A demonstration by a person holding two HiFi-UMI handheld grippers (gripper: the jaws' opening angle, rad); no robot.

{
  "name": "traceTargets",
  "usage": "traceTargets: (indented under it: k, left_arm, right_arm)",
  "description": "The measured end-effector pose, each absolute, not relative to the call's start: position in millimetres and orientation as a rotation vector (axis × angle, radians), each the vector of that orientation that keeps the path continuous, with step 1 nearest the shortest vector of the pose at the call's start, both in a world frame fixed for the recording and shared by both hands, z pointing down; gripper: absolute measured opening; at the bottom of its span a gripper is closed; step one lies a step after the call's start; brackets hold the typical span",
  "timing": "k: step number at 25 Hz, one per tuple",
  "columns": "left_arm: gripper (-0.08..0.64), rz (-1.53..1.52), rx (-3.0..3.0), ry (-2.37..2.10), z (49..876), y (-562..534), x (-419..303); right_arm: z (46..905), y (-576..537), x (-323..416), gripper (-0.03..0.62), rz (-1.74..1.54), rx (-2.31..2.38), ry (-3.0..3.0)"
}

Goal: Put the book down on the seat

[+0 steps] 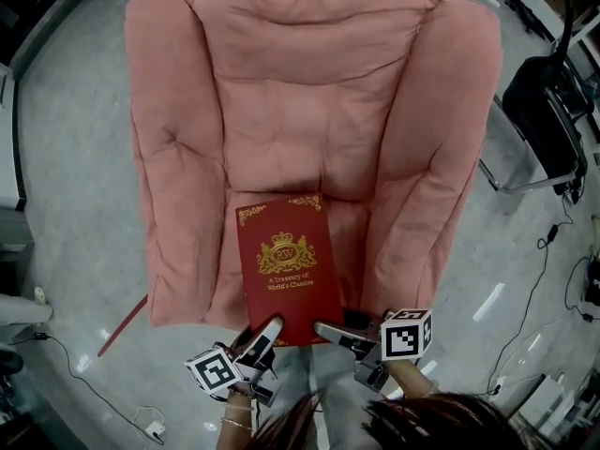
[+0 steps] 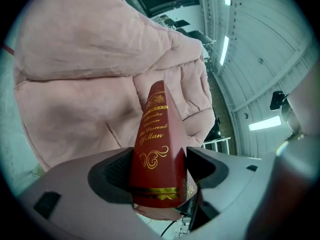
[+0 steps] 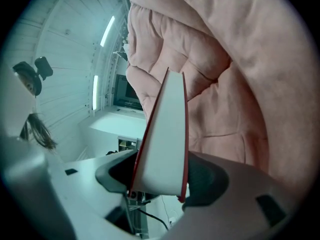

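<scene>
**Book gripped over the front of the seat**

We are holding the red book (image 1: 286,270) with both claws at its near edge, over the front edge of the seat (image 1: 272,153) of the pink armchair (image 1: 169,111). Our left claw (image 1: 268,332) is clamping the gilt-lettered spine (image 2: 157,149). Our right claw (image 1: 330,330) is clamping the side with the white page edges (image 3: 162,149). The cover is facing up. We cannot tell whether the book is touching the cushion.
</scene>
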State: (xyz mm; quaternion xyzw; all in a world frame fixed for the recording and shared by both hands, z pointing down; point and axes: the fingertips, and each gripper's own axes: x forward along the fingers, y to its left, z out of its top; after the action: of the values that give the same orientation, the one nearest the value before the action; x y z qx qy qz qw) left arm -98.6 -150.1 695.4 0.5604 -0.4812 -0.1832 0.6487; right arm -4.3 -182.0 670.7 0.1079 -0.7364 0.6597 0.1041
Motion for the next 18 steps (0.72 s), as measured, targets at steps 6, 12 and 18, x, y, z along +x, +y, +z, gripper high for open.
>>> traceTargets:
  k: [6, 12, 18]
  left_arm:
    - [0.316, -0.415, 1.196, -1.085, 715.4, -144.9, -99.1]
    - [0.318, -0.397, 1.177, -1.082, 728.3, -145.5, -102.5]
    - [0.319, -0.376, 1.151, -1.068, 736.6, -144.2, -106.1]
  right_arm:
    - [688.4, -180.2, -6.3, 0.284, 1.971, 0.337, -2.128]
    - [701.5, -180.3, -8.9, 0.284, 1.997, 0.366, -2.098]
    - [710.0, -177.9, -13.0, 0.284, 2.025, 0.39, -2.075]
